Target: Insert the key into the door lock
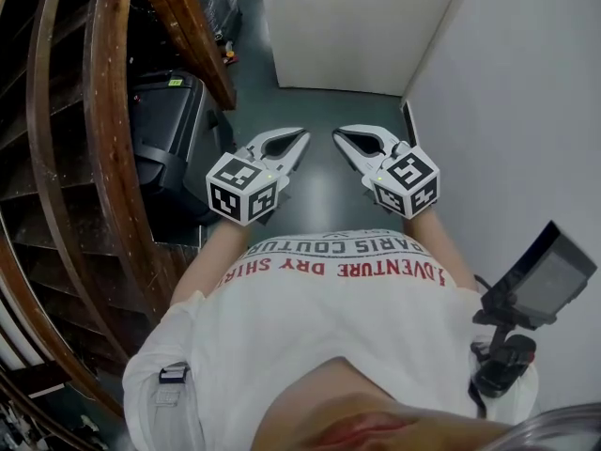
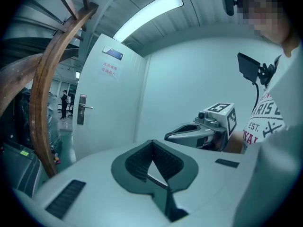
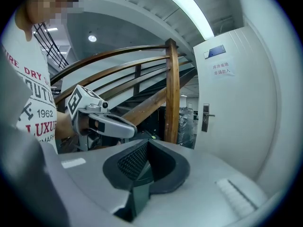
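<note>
**Both tools shut and empty, the door lock well ahead of you**

Head view: your left tool [image 1: 300, 135] and right tool [image 1: 338, 135] sit side by side close in front of you, tips pressed together on nothing, and the white door [image 1: 357, 26] stands far ahead. Left tool view: its pads meet with nothing between them, and the door lock [image 2: 81, 109] shows far left, too small to tell whether a key sits in it. Right tool view: the pads are together and the door lock [image 3: 206, 117] is far right. No key shows anywhere, so this fits either a key not yet in hand or one already left in the lock. Any work at the lock needs you near and square to it.
</note>
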